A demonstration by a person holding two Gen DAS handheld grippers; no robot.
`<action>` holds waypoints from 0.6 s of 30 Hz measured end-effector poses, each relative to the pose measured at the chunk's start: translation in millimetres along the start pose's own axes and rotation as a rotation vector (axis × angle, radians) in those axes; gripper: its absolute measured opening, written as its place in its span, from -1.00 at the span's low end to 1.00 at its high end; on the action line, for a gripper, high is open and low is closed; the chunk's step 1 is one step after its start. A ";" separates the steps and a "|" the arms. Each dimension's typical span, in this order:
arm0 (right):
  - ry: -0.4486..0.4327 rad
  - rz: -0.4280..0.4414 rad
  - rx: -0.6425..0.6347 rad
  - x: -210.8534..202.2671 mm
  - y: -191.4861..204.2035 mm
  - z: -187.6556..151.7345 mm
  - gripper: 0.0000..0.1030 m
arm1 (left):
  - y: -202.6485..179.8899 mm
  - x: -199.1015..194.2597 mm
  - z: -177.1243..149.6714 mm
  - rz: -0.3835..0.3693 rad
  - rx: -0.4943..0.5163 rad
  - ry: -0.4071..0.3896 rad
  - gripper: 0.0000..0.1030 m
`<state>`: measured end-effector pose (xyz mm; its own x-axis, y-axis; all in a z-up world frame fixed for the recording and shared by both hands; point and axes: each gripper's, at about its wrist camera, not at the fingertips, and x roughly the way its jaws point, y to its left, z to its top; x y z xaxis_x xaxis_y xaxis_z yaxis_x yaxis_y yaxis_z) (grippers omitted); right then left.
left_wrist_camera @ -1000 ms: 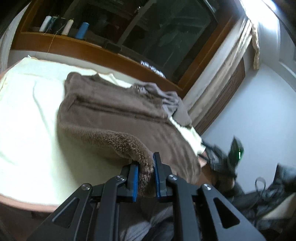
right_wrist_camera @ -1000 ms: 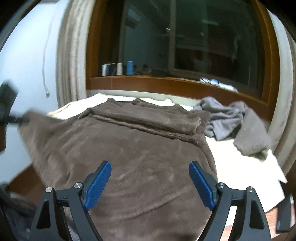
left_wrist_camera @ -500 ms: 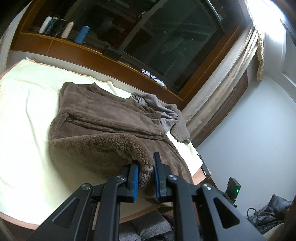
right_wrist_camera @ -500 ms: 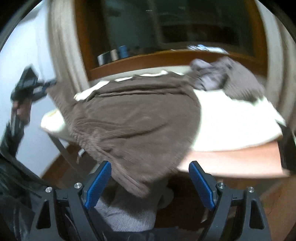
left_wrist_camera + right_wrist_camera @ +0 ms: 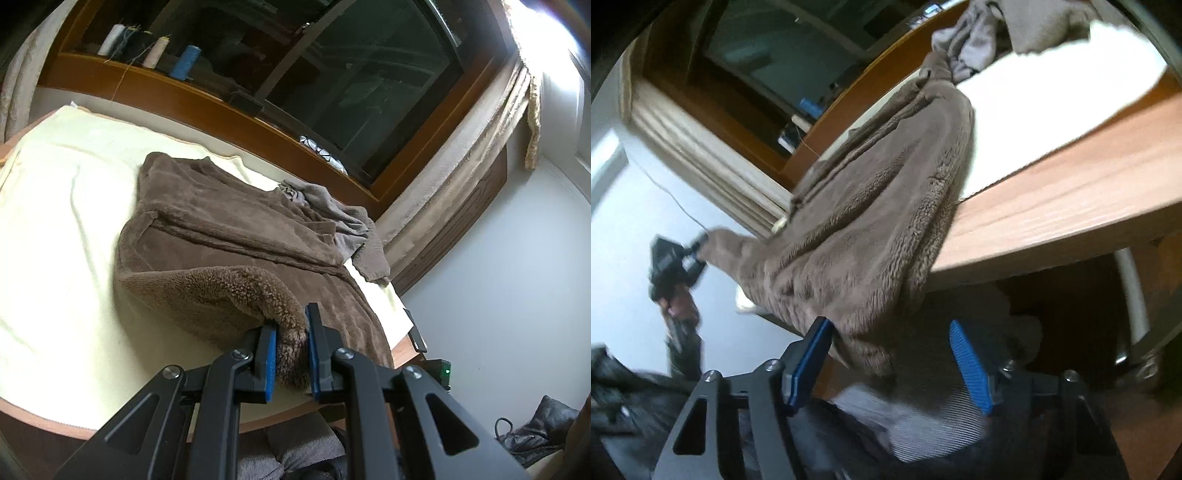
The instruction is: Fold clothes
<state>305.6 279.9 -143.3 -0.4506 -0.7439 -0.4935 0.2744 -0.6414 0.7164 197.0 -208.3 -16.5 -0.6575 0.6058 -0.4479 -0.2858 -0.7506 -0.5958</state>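
A brown fleece garment [image 5: 221,229] lies on the cream-covered table [image 5: 55,221], and its near end hangs over the table's edge. My left gripper [image 5: 290,339] is shut on a raised corner of its fluffy hem. In the right wrist view the same garment [image 5: 871,206] drapes off the wooden table edge [image 5: 1071,206]. My right gripper [image 5: 888,325] sits below that edge, tilted, its jaws closing. The hanging corner lies between the blue pads [image 5: 967,362], which do not press on it. Far left in that view, the left gripper [image 5: 676,266] holds the other corner up.
A crumpled grey garment [image 5: 343,218] lies at the table's far right. Thread spools [image 5: 184,62] stand on the wooden window sill, with curtains [image 5: 461,177] beside it. A person's grey-trousered lap [image 5: 923,424] is under the right gripper. Dark shoes [image 5: 535,432] lie on the floor.
The right gripper dropped from above the garment to below the table edge, rolled, and its jaws narrowed around the hanging corner. The left gripper kept its grip and stayed about where it was.
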 end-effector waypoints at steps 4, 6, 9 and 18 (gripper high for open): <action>0.020 0.053 0.023 16.0 -1.3 2.0 0.19 | 9.3 -3.5 -5.3 0.005 -0.022 -0.001 -0.69; 0.024 0.067 0.022 18.6 -0.4 3.0 0.04 | 14.6 -4.0 -7.8 0.008 -0.037 0.000 -0.69; 0.023 0.087 0.021 19.2 1.1 3.7 -0.28 | 22.6 -3.6 -11.4 0.012 -0.065 0.001 -0.69; -0.069 0.133 -0.127 -17.3 40.5 11.2 -0.64 | 28.4 -11.3 -15.1 0.020 -0.076 -0.013 -0.69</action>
<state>315.0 268.9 -100.1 -0.4594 -0.8117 -0.3606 0.4385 -0.5604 0.7027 206.8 -232.4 -38.4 -0.6716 0.5874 -0.4516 -0.2194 -0.7398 -0.6360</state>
